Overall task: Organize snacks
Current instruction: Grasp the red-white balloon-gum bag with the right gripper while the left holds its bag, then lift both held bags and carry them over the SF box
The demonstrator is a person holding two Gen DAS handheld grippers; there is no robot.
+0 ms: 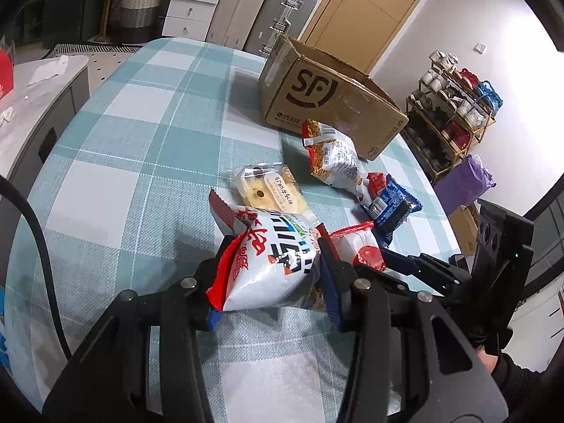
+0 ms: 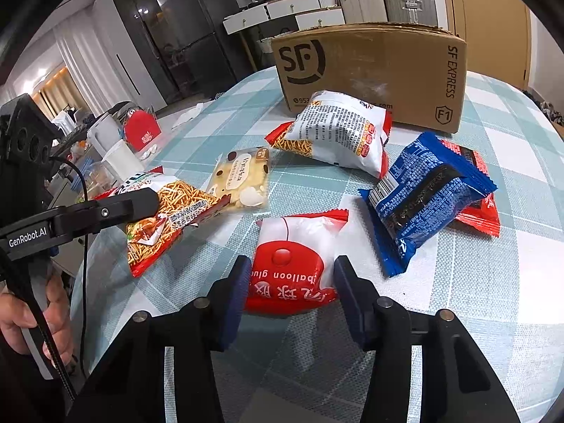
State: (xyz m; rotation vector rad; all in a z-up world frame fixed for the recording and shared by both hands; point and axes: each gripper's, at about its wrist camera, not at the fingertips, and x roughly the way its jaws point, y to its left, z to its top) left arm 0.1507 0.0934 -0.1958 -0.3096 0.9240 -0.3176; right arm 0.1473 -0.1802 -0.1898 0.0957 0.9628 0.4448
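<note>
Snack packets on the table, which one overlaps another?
The blue packet overlaps a red packet; the other packets lie apart.

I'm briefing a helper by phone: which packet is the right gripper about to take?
Start at the SF cardboard box on the checked tablecloth and come toward the right gripper. Between its open fingers lies the balloon glue packet, the only one with a clear top, red bottom and English lettering.

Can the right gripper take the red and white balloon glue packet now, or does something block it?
Probably yes. The right gripper is open, its fingers already on either side of the balloon glue packet, with nothing between. The blue packet lies apart to one side, and the left gripper holds its noodle snack bag clear.
</note>
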